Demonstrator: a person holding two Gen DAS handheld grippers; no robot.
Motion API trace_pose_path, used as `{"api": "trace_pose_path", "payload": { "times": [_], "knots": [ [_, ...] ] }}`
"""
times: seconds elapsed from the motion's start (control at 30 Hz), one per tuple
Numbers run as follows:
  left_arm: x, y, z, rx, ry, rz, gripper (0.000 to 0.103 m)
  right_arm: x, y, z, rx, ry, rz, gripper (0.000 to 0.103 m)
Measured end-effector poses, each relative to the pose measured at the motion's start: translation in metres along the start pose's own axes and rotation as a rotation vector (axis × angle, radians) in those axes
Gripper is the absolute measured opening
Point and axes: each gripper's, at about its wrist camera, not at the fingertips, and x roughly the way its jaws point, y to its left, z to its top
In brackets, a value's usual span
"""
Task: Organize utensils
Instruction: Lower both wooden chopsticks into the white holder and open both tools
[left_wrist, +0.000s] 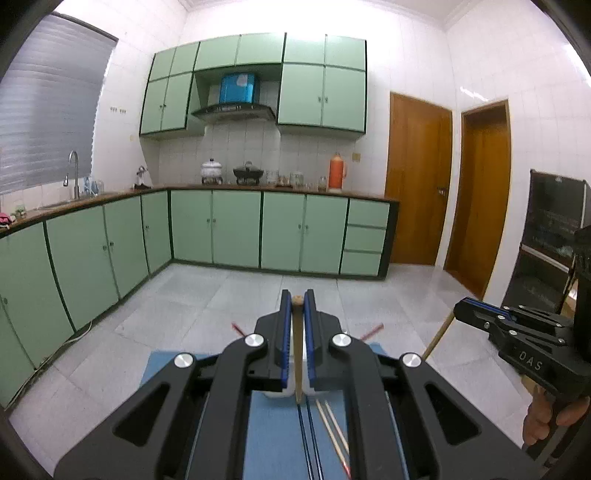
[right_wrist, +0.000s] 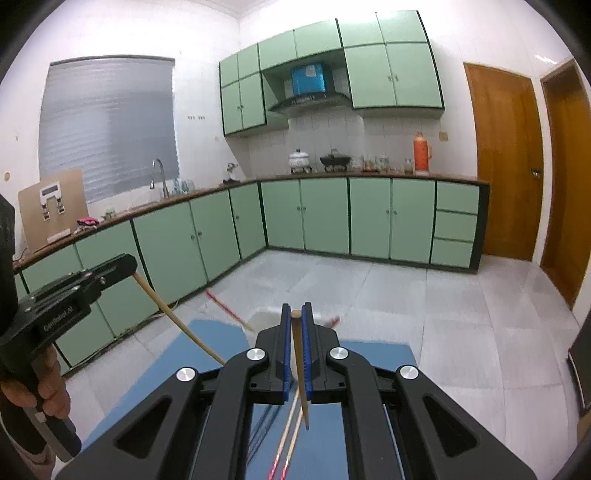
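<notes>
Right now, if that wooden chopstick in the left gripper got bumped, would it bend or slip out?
The chopstick looks like plain wood, thin and straight, so it is probably stiff and light. The left gripper is shut on it near its blunt top, and the long end hangs free, so a bump might swing it. It looks round, so it could also slip or twist.

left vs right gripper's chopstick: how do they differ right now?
The left gripper clamps its chopstick hanging nearly straight down; the right gripper holds its chopstick slanting slightly rightward. The right chopstick's lower tip looks dark blue; the left one's tip looks plain wood. Shared: both are light wooden sticks, pinched near the rounded top between shut blue pads, lifted above the blue mat where more chopsticks lie.
</notes>
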Motion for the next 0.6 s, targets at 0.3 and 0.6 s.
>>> {"api": "trace_pose_path", "payload": {
  "times": [0.3,0.6],
  "knots": [
    [0.017,0.000,0.043,0.001,-0.087,0.002,0.006,0.025,0.008,0.060,-0.020,-0.075,0.044,0.005],
    [0.063,0.004,0.059,0.014,-0.089,0.016,0.006,0.070,0.009,0.107,-0.027,-0.122,0.053,0.005]
  ]
}}
